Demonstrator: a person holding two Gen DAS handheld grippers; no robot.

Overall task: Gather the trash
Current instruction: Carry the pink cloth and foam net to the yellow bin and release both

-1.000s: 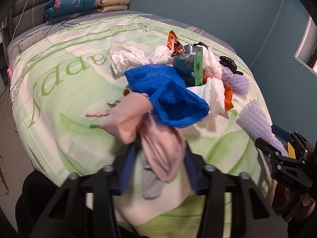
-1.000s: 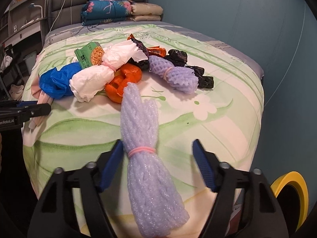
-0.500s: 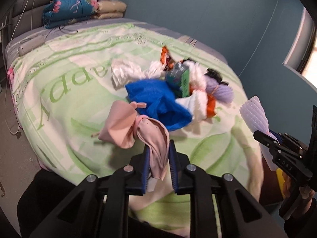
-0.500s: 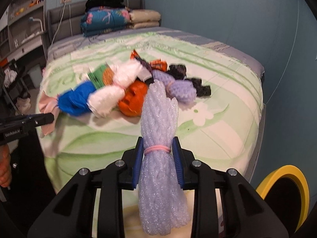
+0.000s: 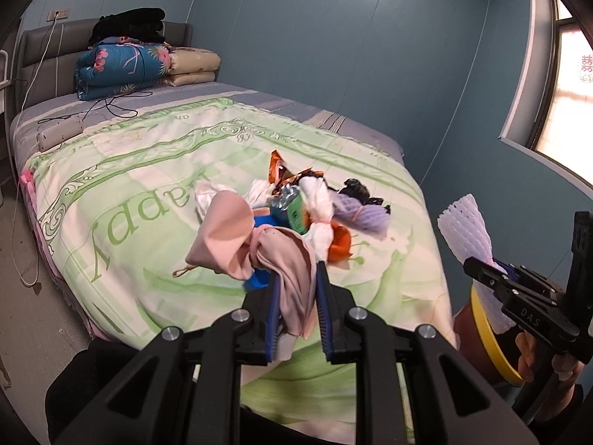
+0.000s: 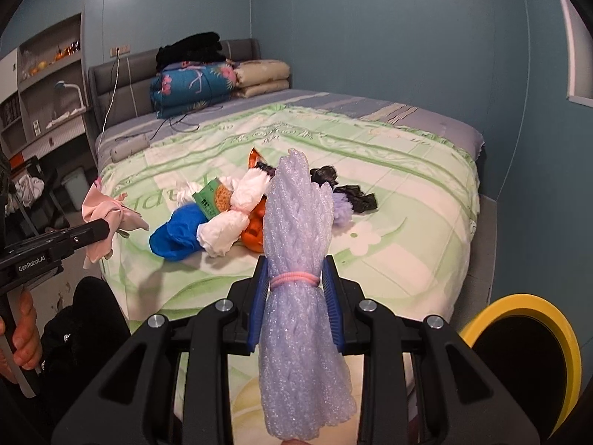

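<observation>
My left gripper (image 5: 296, 296) is shut on a pink knotted bag (image 5: 241, 241) and holds it above the bed's near edge; the bag also shows in the right wrist view (image 6: 107, 218). My right gripper (image 6: 294, 296) is shut on a pale lilac foam net roll (image 6: 296, 259) tied with a pink band, held up off the bed; the roll also shows in the left wrist view (image 5: 467, 226). A heap of trash lies on the green bedspread (image 6: 389, 222): a blue bag (image 6: 178, 233), white bags (image 6: 226, 230), an orange bag (image 6: 255, 230), a purple foam net (image 5: 363, 215) and black bags (image 6: 355, 196).
A bin with a yellow rim (image 6: 533, 337) stands on the floor at the bed's right corner, below the right gripper; it also shows in the left wrist view (image 5: 485, 333). Folded quilts (image 5: 129, 66) sit at the headboard. A power strip and cables (image 5: 59, 133) lie at the far left.
Both grippers closed on their items, then lifted them off the bed and pulled back. The pink bag and the foam roll now hang in the air.
</observation>
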